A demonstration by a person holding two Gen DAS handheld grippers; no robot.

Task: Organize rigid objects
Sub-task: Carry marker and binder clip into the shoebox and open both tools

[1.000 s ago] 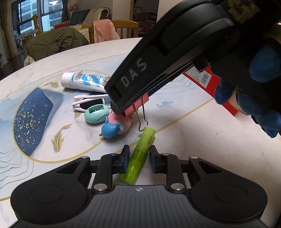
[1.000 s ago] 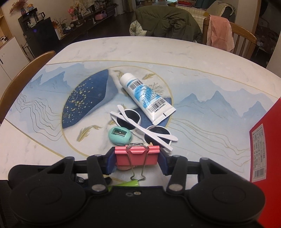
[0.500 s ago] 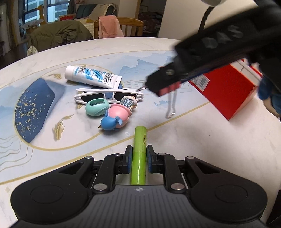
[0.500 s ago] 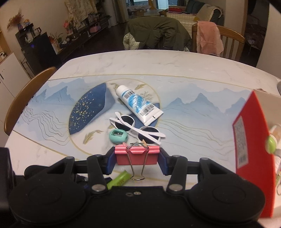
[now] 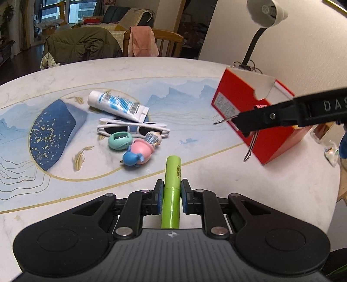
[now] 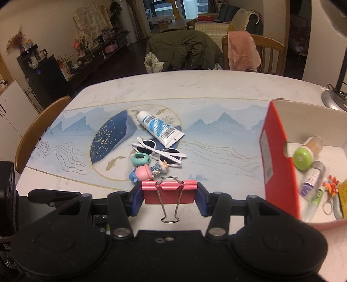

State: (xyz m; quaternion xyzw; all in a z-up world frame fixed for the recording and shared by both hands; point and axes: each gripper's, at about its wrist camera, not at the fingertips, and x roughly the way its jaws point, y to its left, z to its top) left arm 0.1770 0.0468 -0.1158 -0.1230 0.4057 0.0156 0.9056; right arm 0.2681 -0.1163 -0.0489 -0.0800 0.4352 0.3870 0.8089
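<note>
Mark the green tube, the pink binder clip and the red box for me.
green tube (image 5: 172,173), left wrist view, on its cap end ahead of the pads.
pink binder clip (image 6: 169,195), right wrist view, on its pink body.
red box (image 6: 279,173), right wrist view, on its red outer side wall.

A home: sofa (image 5: 130,16), dining chairs (image 6: 256,54), patterned table (image 5: 151,71).

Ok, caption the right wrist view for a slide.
Right hand-held gripper carries a pink binder clip toward the open red box.
</note>
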